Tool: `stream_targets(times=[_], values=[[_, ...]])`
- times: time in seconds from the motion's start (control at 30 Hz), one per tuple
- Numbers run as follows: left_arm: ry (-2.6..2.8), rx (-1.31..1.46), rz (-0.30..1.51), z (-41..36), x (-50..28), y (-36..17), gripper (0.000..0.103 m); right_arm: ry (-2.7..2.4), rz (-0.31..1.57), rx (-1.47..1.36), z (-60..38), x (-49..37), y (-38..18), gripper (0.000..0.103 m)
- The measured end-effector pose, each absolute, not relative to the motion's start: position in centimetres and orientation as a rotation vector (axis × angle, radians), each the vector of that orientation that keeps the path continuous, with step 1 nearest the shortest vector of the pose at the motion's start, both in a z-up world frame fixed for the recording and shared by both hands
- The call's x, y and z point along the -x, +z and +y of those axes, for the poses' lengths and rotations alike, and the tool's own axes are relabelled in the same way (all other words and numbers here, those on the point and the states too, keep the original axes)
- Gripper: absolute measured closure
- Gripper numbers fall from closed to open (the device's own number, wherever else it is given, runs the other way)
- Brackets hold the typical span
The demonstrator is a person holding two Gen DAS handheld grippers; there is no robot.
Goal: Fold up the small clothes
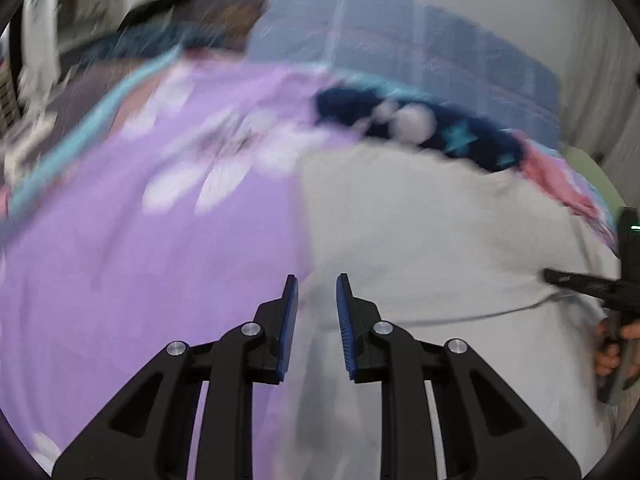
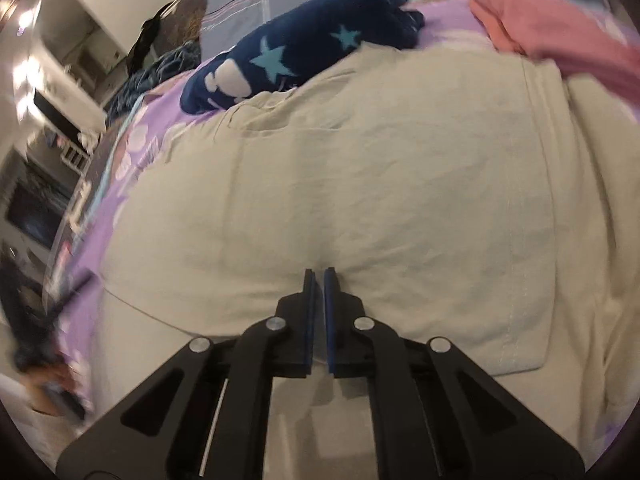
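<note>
text: none legible | labels: none | views: motion-blurred

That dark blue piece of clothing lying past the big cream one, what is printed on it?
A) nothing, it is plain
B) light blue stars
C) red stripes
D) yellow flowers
B: in the right wrist view the dark blue garment, lying beyond the cream garment, shows light blue stars plus some white shapes.

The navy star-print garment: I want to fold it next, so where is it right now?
In the right wrist view the navy star-print garment lies upper left, on the purple sheet at the far edge of the cream garment, left of the pink garment.
</note>
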State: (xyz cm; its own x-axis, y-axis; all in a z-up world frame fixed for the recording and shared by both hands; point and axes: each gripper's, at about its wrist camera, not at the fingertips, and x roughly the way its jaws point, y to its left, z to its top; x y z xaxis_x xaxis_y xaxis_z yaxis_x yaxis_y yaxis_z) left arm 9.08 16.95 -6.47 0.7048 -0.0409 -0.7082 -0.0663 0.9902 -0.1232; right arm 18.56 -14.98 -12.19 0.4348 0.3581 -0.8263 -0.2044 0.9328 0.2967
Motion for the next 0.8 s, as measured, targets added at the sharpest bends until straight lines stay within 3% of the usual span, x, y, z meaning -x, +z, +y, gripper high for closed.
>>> stream_targets(times=[0.13,0.2,0.33,0.37,0.5,0.57,0.67,0.8], values=[[-0.136,0.060,0.766,10.4,-10.7,-3.6,0.081,0.340,1.001,-0.112,-14.4,-17.1,-11.2,0.099],[-0.206,0.021,0.792,6.6,-12.1,-4.3,0.080,0.342,0.971,-0.172,-16.5,-15.7,-10.0,0.093],[-0.236,-0.004,0.880,1.8,-15.7,-8.1,0.080,0.239,0.780,-0.286,-25.3,-12.6,-5.0,0.059],[-0.227,-0.015,0.899,1.3,-16.3,-9.1,0.080,0.215,0.745,-0.323,-27.8,-11.7,-4.0,0.057],[-0.190,-0.067,0.901,0.1,-17.0,-11.5,0.079,0.022,0.632,-0.505,-41.1,-7.0,-1.9,0.057],[-0.186,-0.092,0.899,-0.2,-16.9,-11.5,0.079,-0.106,0.606,-0.633,-48.1,-4.3,-2.2,0.065],[-0.194,-0.086,0.898,0.1,-16.8,-11.5,0.079,-0.292,0.609,-0.824,-56.3,-0.9,-3.6,0.068],[-0.202,-0.065,0.893,0.2,-16.5,-11.5,0.078,-0.323,0.598,-1.034,-61.2,1.3,-6.0,0.069]])
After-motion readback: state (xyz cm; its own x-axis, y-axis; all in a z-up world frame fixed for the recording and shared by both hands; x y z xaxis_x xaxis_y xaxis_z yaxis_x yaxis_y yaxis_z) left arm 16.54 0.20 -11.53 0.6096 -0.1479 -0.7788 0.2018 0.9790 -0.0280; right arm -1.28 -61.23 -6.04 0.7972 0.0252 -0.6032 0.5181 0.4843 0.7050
